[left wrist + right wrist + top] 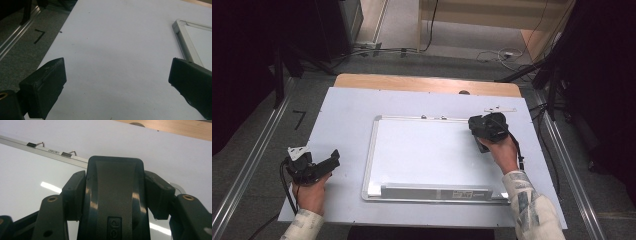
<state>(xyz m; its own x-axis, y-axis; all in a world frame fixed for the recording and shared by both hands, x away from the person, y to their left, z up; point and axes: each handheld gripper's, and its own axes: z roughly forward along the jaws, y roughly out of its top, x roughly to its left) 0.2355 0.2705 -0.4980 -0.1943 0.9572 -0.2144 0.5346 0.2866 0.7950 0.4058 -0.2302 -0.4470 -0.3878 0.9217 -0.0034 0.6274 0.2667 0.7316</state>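
**Eraser held at the whiteboard's far right corner**

A rectangular whiteboard with a silver aluminium frame (pixel 371 150) lies flat in the middle of the pale blue-grey bench (pixel 342 110), its long pen tray along the edge nearest the person. The board's white surface looks clean from here.

The right hand-held gripper (pixel 484 131) sits over the board's far right corner. In the right gripper view its two black jaws are closed against the sides of a dark, glossy plastic whiteboard eraser with rounded corners (pixel 113 195) — one jaw on each flank, the eraser standing up between them with a small embossed logo low on its face. Beyond the eraser runs the board's top rail, with two small hanger clips (pixel 67 154) on it, and then the bare bench. Whether the eraser's pad is actually touching the board I cannot tell.

The left hand-held gripper (pixel 329 161) is well away from the board, near the bench's left edge, held low in the person's left hand (pixel 312 195). Its jaws stand wide apart with nothing between them — the left gripper view shows plain bench surface in the gap and, off to the right, a corner of the board's frame.

Both sleeves carry a pale patterned print.
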